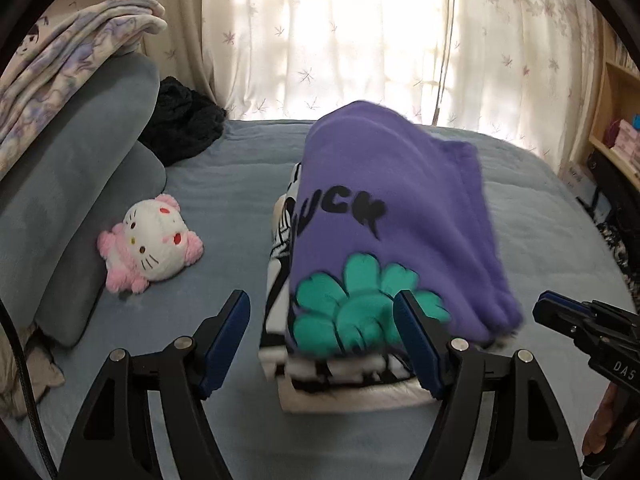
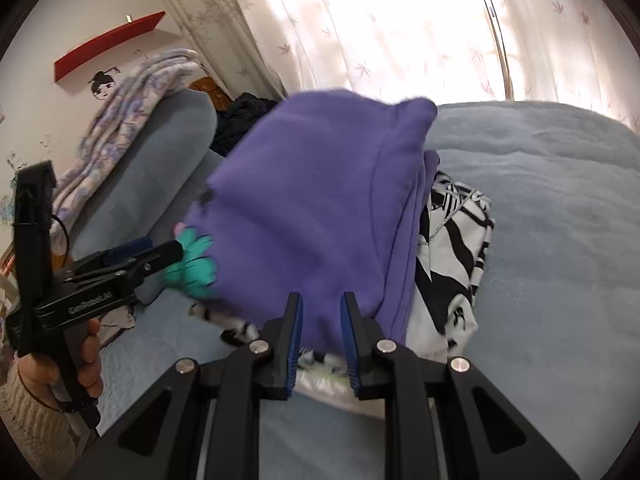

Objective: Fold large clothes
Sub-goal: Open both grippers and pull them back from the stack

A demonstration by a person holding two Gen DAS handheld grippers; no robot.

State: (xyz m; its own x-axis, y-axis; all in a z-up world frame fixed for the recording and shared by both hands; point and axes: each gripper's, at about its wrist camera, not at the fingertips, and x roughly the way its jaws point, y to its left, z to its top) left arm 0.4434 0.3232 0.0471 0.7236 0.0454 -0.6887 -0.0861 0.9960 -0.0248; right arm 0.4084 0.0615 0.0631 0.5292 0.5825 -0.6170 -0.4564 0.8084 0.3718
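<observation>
Two grippers over the blue bed [image 1: 224, 184]. Folded purple sweatshirt [image 1: 392, 216] sits on a black-and-white striped garment [image 2: 452, 248], just ahead of both sets of fingers. Left gripper [image 1: 322, 338] level, jaws spread wide, right fingertip against the sweatshirt's green print. Right gripper [image 2: 322, 334] angled down, jaws partly apart, nothing between them. Cat plush [image 1: 154, 238] left of the left fingers.

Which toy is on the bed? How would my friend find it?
Start at the blue bed, then look to the grey pillows along its side. Lying against them is a plush kitty, apart from the folded purple sweatshirt. It alone has a white face, whiskers and fluffy pink trim.
</observation>
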